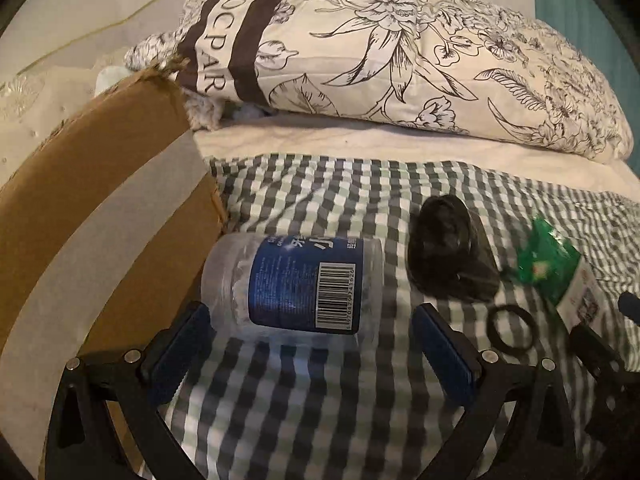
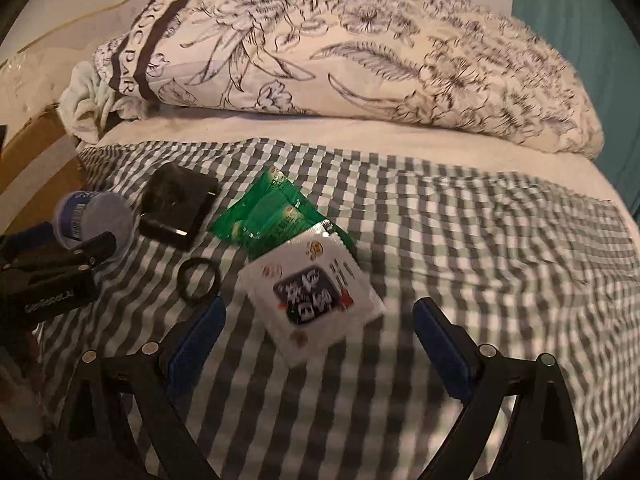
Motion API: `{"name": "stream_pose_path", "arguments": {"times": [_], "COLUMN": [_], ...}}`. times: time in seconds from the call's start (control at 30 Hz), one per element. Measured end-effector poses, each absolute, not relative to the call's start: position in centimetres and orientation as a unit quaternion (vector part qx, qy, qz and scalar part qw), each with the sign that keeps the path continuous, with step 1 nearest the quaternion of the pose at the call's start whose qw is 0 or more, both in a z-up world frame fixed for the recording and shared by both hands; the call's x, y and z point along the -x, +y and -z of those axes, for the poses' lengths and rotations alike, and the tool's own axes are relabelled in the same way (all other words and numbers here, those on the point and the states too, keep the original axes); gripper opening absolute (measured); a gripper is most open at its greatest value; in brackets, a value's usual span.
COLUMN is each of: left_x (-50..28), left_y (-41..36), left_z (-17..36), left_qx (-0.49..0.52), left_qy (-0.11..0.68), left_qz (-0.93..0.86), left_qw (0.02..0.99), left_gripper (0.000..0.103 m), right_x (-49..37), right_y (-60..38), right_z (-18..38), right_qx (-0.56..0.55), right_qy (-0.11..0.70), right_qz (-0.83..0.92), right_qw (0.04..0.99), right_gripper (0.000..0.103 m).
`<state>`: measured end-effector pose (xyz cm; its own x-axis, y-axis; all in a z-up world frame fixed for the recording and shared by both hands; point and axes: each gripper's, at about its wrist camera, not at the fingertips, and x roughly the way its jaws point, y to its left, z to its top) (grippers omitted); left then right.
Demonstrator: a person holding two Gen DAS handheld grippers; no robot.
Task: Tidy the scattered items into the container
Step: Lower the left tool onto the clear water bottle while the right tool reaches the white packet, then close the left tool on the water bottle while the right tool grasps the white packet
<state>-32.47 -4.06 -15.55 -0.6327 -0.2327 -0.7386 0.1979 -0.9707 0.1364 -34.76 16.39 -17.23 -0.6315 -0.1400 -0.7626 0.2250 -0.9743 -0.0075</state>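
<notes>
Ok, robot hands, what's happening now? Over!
Both grippers open, empty. Left gripper lined up on lying bottle; right gripper over white packet. Cardboard box left of bottle. Nothing blocking.

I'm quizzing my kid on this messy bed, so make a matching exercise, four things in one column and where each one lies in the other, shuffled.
Things:
1. clear plastic bottle with blue label
2. black hair tie ring
3. green snack packet
4. brown cardboard box

Places:
A. left edge of bed
B. partly under the white packet
C. ahead of the open left gripper
D. beside the white packet

Pairs: 1-C, 2-D, 3-B, 4-A
</notes>
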Motion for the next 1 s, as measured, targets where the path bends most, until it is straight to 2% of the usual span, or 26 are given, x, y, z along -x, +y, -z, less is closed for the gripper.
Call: {"name": "stream_pose_path", "arguments": {"times": [0.2, 0.27, 0.33, 0.43, 0.53, 0.6, 0.7, 0.8, 0.83, 0.87, 0.93, 0.97, 1.0], "left_x": [34.1, 34.7, 35.1, 35.2, 35.2, 35.3, 35.2, 34.5, 34.2, 34.0, 33.4, 33.1, 32.8], "left_y": [-3.6, -3.7, -4.0, -4.4, -4.8, -5.2, -5.5, -4.7, -4.5, -4.2, -4.0, -4.1, -4.2], "left_z": [16.9, 17.5, 17.8, 17.6, 17.5, 17.7, 17.8, 17.6, 17.6, 17.6, 17.3, 17.1, 16.9], "left_qx": [-0.416, -0.433, -0.442, -0.432, -0.426, -0.431, -0.438, -0.435, -0.439, -0.442, -0.445, -0.446, -0.448], "left_qy": [-0.058, -0.05, -0.033, -0.012, -0.002, 0.011, 0.025, 0.008, 0.005, 0.001, 0.001, 0.011, 0.023], "left_qz": [0.898, 0.892, 0.89, 0.897, 0.9, 0.899, 0.897, 0.899, 0.897, 0.896, 0.894, 0.894, 0.892], "left_qw": [0.134, 0.116, 0.105, 0.093, 0.086, 0.076, 0.06, 0.057, 0.052, 0.05, 0.051, 0.049, 0.049], "left_gripper": [0.103, 0.103, 0.103, 0.102, 0.088, 0.064, 0.038, 0.026, 0.025, 0.025, 0.027, 0.034, 0.061], "right_x": [37.1, 37.0, 36.5, 36.0, 35.5, 35.2, 35.2, 34.9, 34.7, 34.4, 33.6, 33.2, 32.7], "right_y": [15.6, 15.6, 16.3, 17.4, 17.8, 17.9, 18.0, 18.8, 19.1, 19.5, 20.1, 20.4, 20.7], "right_z": [18.9, 19.2, 18.8, 18.6, 18.7, 18.6, 18.6, 18.4, 18.2, 17.9, 17.5, 17.4, 17.4], "right_qx": [-0.438, -0.438, -0.426, -0.422, -0.416, -0.411, -0.404, -0.398, -0.395, -0.397, -0.401, -0.398, -0.397], "right_qy": [0.057, 0.06, 0.044, 0.017, 0.007, 0.006, 0.0, -0.021, -0.03, -0.037, -0.047, -0.049, -0.051], "right_qz": [0.892, 0.892, 0.898, 0.901, 0.904, 0.906, 0.91, 0.912, 0.913, 0.912, 0.909, 0.911, 0.912], "right_qw": [0.099, 0.095, 0.098, 0.1, 0.099, 0.096, 0.095, 0.096, 0.096, 0.097, 0.098, 0.096, 0.093], "right_gripper": [0.095, 0.09, 0.051, 0.041, 0.04, 0.039, 0.036, 0.028, 0.016, 0.011, 0.009, 0.009, 0.009]}}
